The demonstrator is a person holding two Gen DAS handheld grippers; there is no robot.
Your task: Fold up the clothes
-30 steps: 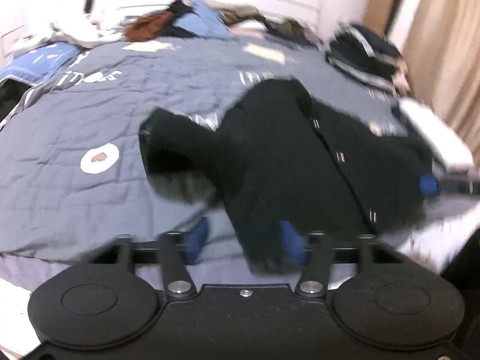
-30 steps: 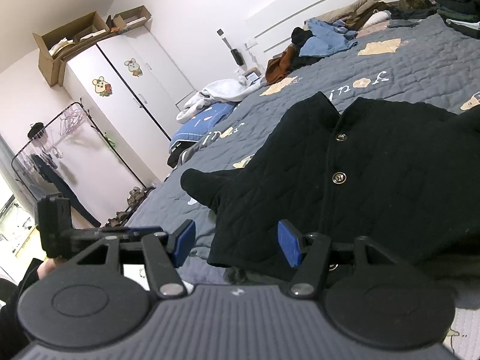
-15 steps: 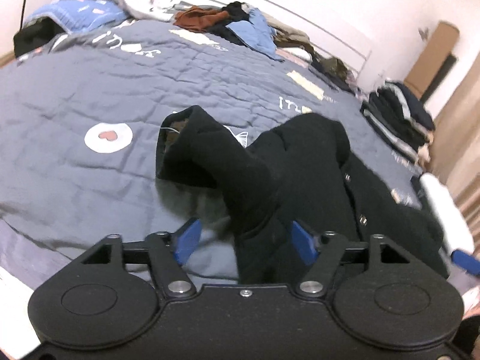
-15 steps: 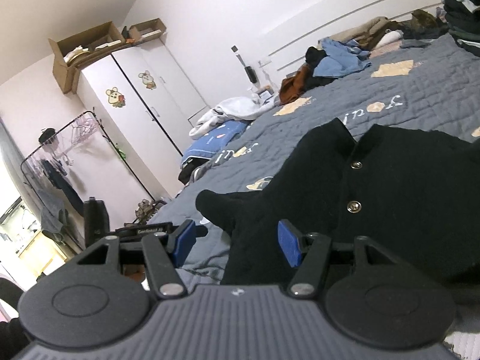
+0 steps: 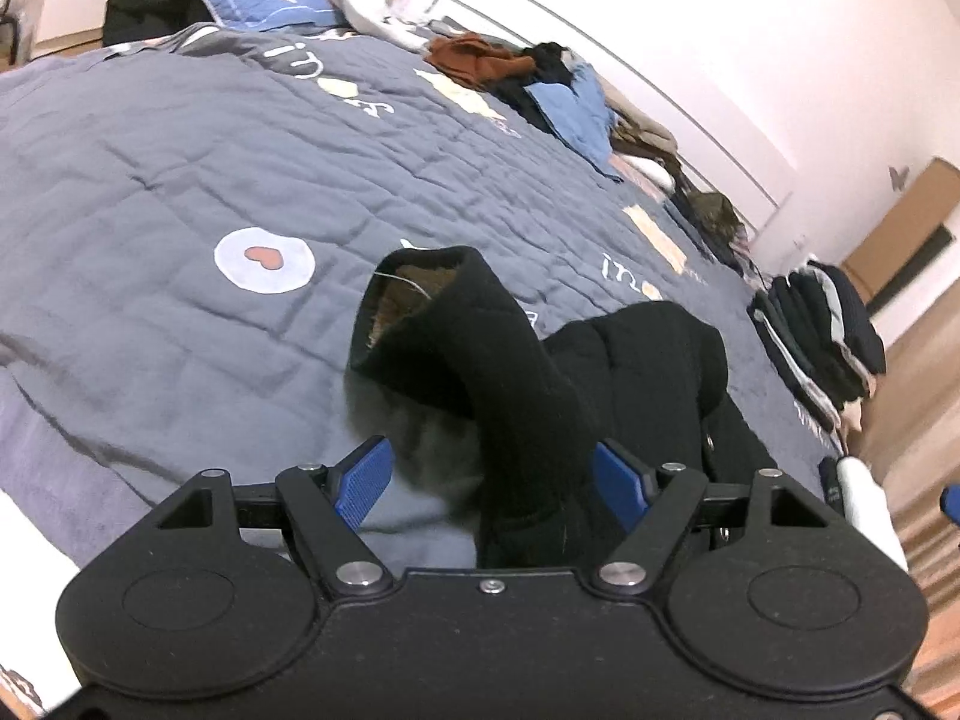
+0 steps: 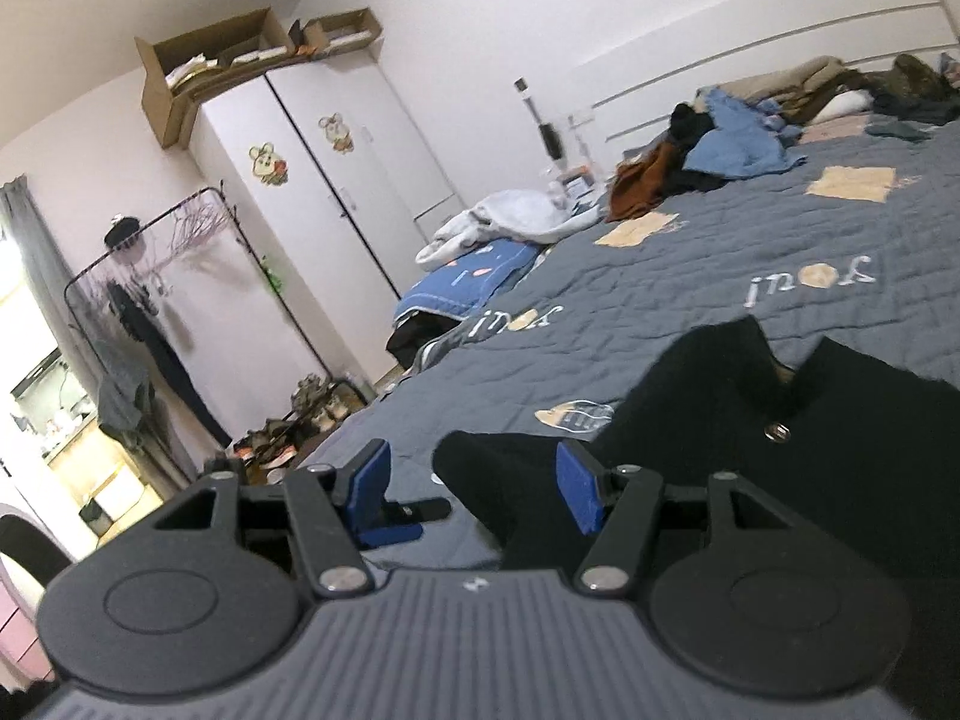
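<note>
A black quilted jacket [image 5: 648,384] lies on the grey-blue quilt [image 5: 180,180], front up with its snap buttons [image 6: 774,432] showing. One sleeve [image 5: 480,348] humps up off the bed, and its cuff [image 5: 414,294] shows a brown lining. My left gripper [image 5: 492,480] is open low over the bed edge. The sleeve runs between its blue pads close to the right one and well clear of the left one. My right gripper [image 6: 474,492] is open above the jacket's near edge, gripping nothing. One of my left gripper's blue fingers [image 6: 387,533] shows between its fingers.
Unfolded clothes [image 5: 540,78] are heaped along the headboard. A folded dark stack [image 5: 822,336] sits at the bed's right edge and blue bedding [image 5: 264,0] at the far left. Beyond the bed stand a white wardrobe [image 6: 336,180], a clothes rack [image 6: 150,300] and shoes [image 6: 300,414].
My left gripper rolled, its jaws widened, and it moved in on the raised sleeve. My right gripper rose, so the jacket sits lower in its view.
</note>
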